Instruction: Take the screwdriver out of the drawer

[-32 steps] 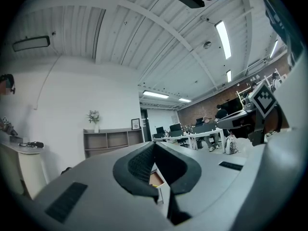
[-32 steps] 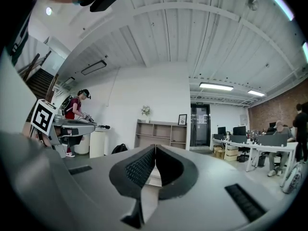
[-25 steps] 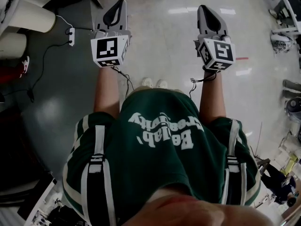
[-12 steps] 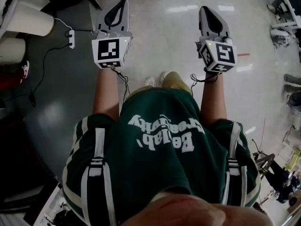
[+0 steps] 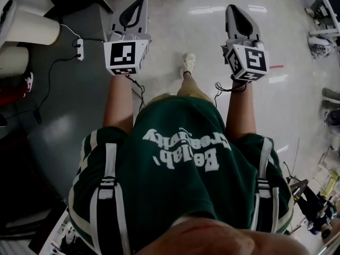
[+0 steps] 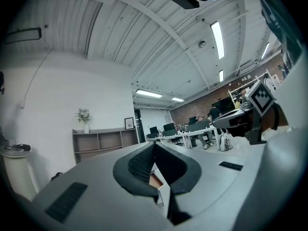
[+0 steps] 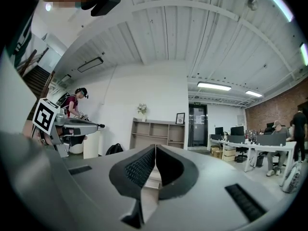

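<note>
No screwdriver and no drawer shows in any view. In the head view my left gripper (image 5: 138, 3) and my right gripper (image 5: 232, 9) are held out level in front of the person's green shirt, side by side over the floor. Both stand shut with nothing between their jaws. The left gripper view shows its own pads (image 6: 142, 165) meeting at the tip, with the right gripper (image 6: 243, 121) at the right edge. In the right gripper view the pads (image 7: 142, 166) also touch, and the left gripper (image 7: 72, 124) shows at the left.
White cylinders (image 5: 33, 28) and a power strip (image 5: 79, 42) with cables lie on the dark floor at the left. One shoe (image 5: 188, 64) is stepped forward. Ahead are a shelf unit (image 7: 159, 134), a dark door (image 7: 198, 126) and office desks (image 7: 250, 150) with people.
The person has walked forward: a shoe has swung out between the grippers and the floor has slid past. Both grippers keep the same pose and stay shut.
</note>
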`<state>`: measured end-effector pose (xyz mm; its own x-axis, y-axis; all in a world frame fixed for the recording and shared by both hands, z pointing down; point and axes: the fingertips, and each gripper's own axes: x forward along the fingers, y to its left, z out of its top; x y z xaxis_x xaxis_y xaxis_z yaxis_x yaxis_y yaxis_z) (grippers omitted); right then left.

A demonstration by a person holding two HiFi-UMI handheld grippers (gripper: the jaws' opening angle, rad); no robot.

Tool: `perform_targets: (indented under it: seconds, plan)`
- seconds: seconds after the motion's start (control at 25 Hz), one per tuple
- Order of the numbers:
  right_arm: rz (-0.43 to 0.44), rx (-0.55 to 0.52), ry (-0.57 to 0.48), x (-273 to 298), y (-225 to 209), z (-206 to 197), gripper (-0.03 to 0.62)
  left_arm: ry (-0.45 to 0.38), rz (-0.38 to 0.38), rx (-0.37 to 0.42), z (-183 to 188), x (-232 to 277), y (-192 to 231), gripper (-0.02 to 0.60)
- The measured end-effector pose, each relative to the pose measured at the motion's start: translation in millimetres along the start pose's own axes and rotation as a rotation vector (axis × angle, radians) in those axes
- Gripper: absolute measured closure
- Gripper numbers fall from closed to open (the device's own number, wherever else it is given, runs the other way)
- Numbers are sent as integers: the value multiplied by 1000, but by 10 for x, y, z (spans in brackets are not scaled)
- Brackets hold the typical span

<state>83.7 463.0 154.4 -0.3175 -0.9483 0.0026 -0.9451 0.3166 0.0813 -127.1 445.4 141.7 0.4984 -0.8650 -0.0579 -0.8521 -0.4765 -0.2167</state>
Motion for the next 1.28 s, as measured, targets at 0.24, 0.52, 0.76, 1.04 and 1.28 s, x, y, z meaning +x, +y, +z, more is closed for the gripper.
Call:
perform_targets:
  seconds: [0.24, 0.52, 0.76, 1.04, 1.28]
  plan:
    - [24, -4, -16, 872, -473, -6, 560, -12, 3, 12, -112, 896, 212, 565]
    - [75, -5, -18, 1890, -1204, -43, 560, -1, 32, 23, -193, 2056, 379, 565]
    - [116, -5, -20, 2687, -1739, -67, 560, 0, 73, 25, -236, 2899, 580, 565]
    - [162, 11, -26, 3388, -1952, -128, 560, 10, 107, 36, -366, 3474, 871, 565]
    - [183, 19, 0, 3713, -1944, -253, 560, 29, 107, 38, -497, 3711, 1048, 565]
